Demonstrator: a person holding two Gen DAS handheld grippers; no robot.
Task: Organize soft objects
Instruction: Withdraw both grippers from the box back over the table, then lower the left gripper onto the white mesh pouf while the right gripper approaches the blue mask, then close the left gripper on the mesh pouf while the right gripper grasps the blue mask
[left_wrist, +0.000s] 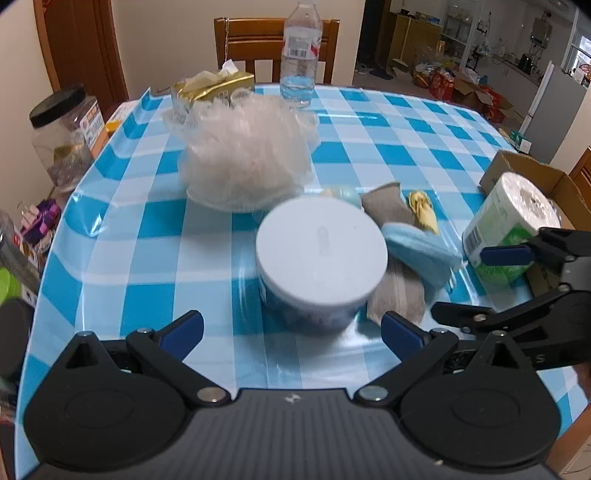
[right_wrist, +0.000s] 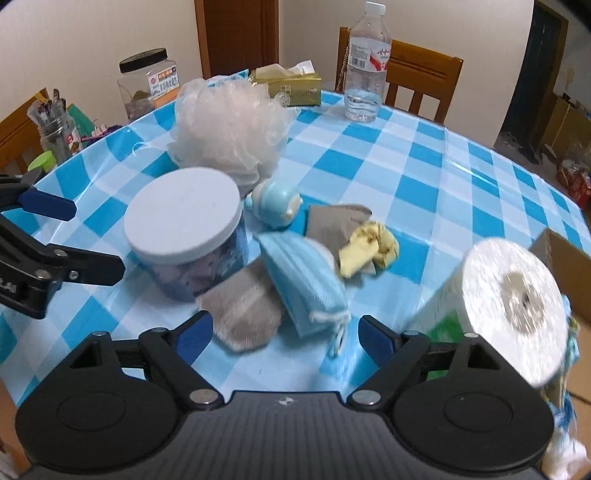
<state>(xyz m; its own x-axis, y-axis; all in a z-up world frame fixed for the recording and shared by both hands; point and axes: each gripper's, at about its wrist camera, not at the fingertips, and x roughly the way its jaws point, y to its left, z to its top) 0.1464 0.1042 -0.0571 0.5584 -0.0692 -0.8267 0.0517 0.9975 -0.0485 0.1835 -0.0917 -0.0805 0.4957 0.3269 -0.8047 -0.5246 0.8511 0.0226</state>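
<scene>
My left gripper (left_wrist: 291, 334) is open, and a white-lidded jar (left_wrist: 320, 254) stands just beyond its fingertips. My right gripper (right_wrist: 286, 338) is open too. A folded blue face mask (right_wrist: 306, 280) lies just ahead of it, with its white ear loop between the fingers and untouched. A grey cloth (right_wrist: 243, 314) lies left of the mask. Behind them are a second grey cloth (right_wrist: 332, 221) and a crumpled yellow cloth (right_wrist: 369, 247). A white mesh bath pouf (right_wrist: 229, 129) sits further back, and a small blue toy (right_wrist: 275, 203) lies in front of it.
A toilet paper roll (right_wrist: 509, 299) stands at the right beside an open cardboard box (left_wrist: 524, 173). A water bottle (right_wrist: 365, 66), a gold tissue box (right_wrist: 291, 85) and a black-lidded jar (right_wrist: 147, 85) stand at the far side of the checked table (right_wrist: 424, 166). Chairs stand behind it.
</scene>
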